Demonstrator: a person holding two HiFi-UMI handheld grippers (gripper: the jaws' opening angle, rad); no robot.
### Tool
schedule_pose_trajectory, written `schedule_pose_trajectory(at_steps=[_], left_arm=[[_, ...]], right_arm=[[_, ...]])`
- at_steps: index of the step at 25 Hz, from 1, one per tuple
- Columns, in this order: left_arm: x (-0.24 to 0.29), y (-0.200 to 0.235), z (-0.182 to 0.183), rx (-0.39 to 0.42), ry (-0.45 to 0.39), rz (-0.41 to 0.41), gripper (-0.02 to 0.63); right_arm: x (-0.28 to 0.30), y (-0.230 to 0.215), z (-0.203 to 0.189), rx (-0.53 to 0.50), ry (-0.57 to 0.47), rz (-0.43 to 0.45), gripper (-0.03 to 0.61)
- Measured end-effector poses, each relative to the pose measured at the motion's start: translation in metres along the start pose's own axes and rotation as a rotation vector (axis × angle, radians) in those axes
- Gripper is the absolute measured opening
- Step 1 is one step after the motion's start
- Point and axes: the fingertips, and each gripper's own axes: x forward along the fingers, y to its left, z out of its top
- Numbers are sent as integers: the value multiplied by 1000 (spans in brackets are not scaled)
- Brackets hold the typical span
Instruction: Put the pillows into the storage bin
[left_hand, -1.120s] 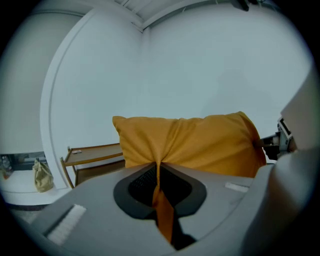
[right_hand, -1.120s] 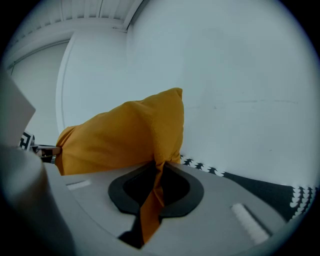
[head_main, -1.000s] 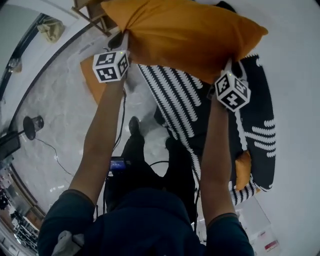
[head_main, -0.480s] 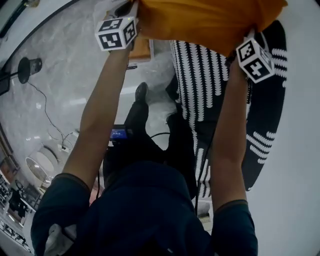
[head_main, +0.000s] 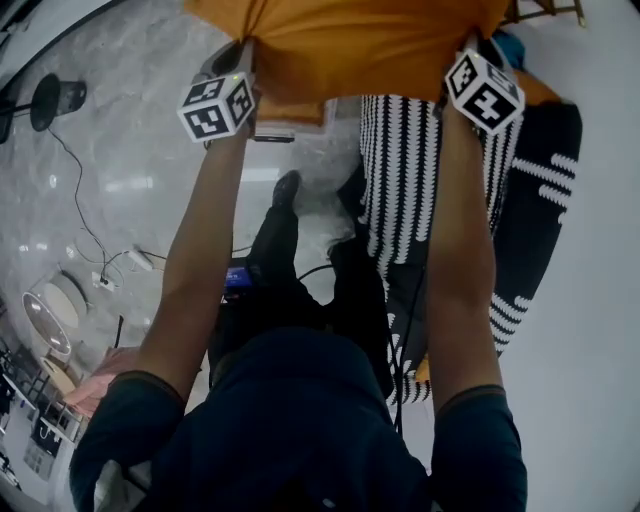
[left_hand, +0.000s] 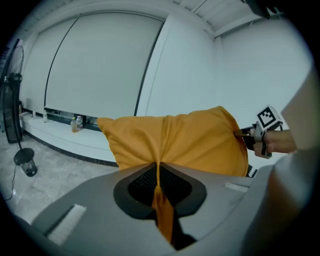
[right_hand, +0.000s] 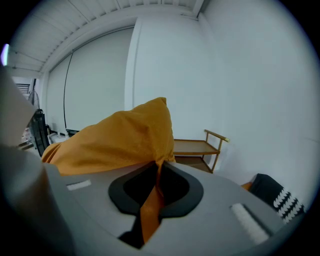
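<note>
Orange pillow (head_main: 370, 45) pinched by left gripper (head_main: 246, 58) and right gripper (head_main: 463, 48), both arms outstretched.

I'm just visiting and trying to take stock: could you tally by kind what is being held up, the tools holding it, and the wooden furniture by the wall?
Plain orange fabric pillow, held up: 1
Grey two-jaw tools shut on it, left gripper and right gripper: 2
Two-shelf wooden trolley: 1
Total: 4
</note>
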Motion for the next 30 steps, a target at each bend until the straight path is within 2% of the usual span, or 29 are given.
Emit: schedule_pose_trajectory(at_steps=[6,9,19,26,30], left_arm=[[-29,57,-66,-122,71,71,9],[-38,68,-98,-194,103,89,9],[-53,68,-182,-489,175,152,9],[-54,52,-232,-620,263,147,9],[-48,44,-252,-661,307,137,9]], right_arm=[[55,93,-7,-156,59,111,29],[77,128,-13,-257,87,156,29],[133,220,-40,-464,158,275,29],[166,278,-61,-603,204,343,29],[181,306,-74,-669,246,374,29]])
